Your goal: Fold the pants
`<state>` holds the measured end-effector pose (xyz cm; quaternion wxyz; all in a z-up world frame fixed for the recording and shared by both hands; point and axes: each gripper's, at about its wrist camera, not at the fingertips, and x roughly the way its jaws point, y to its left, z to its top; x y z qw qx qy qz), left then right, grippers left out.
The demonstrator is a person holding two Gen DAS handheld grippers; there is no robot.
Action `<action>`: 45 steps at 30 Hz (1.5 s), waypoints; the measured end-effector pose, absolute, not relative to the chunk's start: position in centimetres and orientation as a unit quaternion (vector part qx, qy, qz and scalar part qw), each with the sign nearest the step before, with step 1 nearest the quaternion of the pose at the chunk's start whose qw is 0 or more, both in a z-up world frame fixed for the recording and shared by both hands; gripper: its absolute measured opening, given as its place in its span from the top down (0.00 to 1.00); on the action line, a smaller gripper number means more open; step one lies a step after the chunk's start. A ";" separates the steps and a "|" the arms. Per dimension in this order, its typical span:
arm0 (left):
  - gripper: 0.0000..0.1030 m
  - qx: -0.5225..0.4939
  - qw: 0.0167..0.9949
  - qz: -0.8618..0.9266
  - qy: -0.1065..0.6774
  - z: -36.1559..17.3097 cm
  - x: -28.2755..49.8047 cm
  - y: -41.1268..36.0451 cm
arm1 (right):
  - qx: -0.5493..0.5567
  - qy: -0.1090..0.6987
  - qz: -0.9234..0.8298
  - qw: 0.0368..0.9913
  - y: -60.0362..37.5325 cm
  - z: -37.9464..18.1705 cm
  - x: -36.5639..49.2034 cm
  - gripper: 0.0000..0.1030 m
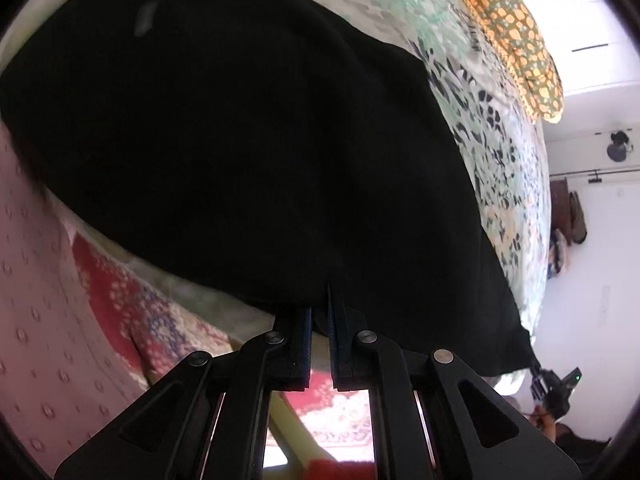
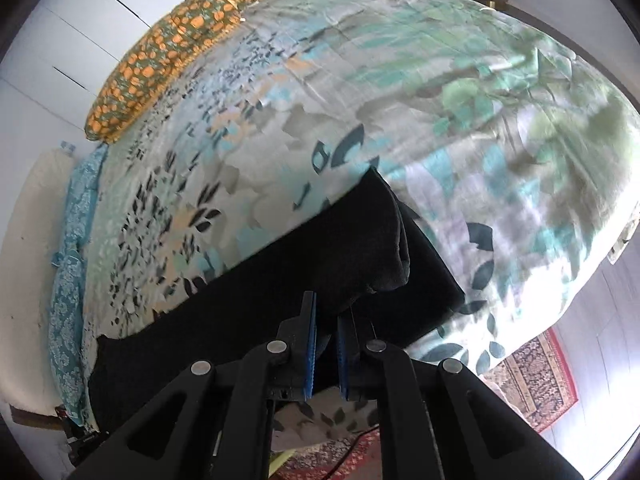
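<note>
We see the left hand-held gripper [image 1: 320,312] pinching the black pants [image 1: 240,152] on the bed [image 1: 496,152]; the right hand-held gripper [image 2: 326,320] apparently pinches a folded edge.

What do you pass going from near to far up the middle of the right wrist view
Right claw → black pants → leaf-print bedspread → orange-spotted pillow at the far left edge → white wall panels.

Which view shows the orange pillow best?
Right wrist: the orange pillow lies whole at the bed's far edge, its spotted pattern sharp. Left wrist shows the pillow too, but squeezed against the frame's upper right rim, its far end cut off, above the black pants.
</note>
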<state>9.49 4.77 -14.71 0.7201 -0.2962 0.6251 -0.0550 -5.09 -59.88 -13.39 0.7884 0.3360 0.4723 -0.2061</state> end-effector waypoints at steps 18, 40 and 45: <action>0.95 -0.239 0.729 -0.074 0.637 -14.7 9.8 3.4 | 0.323 0.536 -0.214 0.750 -62.4 -16.4 -5.0 0.91; 0.45 -0.183 0.779 -0.012 0.600 -7.7 6.0 7.9 | 0.232 0.497 -0.274 0.790 -58.9 -10.7 -6.7 0.27; 0.54 -0.036 0.776 -0.042 0.628 -12.3 10.0 3.9 | 0.238 0.564 -0.186 0.769 -57.5 -14.8 -1.1 0.26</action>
